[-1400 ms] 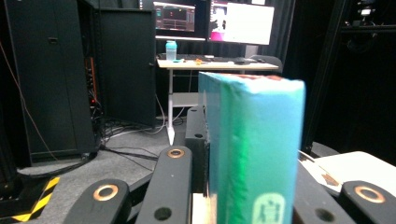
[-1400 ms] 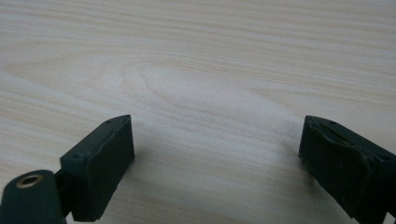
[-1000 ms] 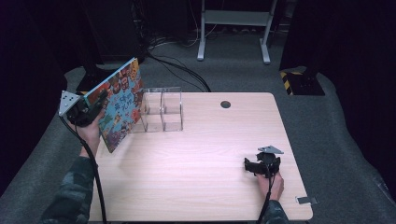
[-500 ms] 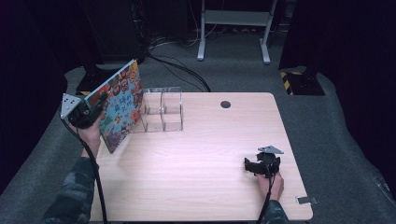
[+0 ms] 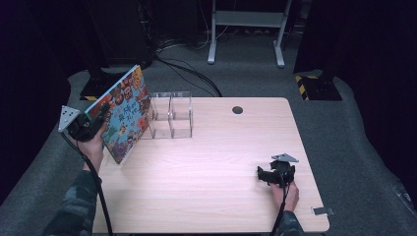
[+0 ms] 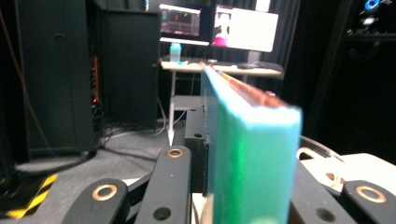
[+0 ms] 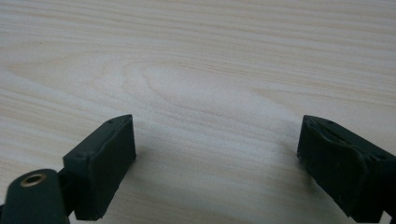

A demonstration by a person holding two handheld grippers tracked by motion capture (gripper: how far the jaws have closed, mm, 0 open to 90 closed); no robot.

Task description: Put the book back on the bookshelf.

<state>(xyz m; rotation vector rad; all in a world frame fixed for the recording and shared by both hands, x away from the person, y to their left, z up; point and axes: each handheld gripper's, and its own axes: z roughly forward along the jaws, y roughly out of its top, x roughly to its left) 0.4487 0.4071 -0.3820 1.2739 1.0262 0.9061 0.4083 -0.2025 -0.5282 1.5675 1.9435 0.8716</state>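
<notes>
Colourful picture book (image 5: 123, 118) clamped in left gripper (image 5: 98, 114), lower upright into clear acrylic rack (image 5: 170, 115); right gripper (image 5: 265, 175) wide open, empty

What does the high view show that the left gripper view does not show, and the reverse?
High view alone: the picture cover of the book, the clear organizer beside it on the table, and the right gripper, open and resting on the wood. Left gripper view alone: the book's teal edge seen end-on, plus a desk with monitors and a bottle behind it. Both: the left gripper, shut on the book, which is tilted.
</notes>
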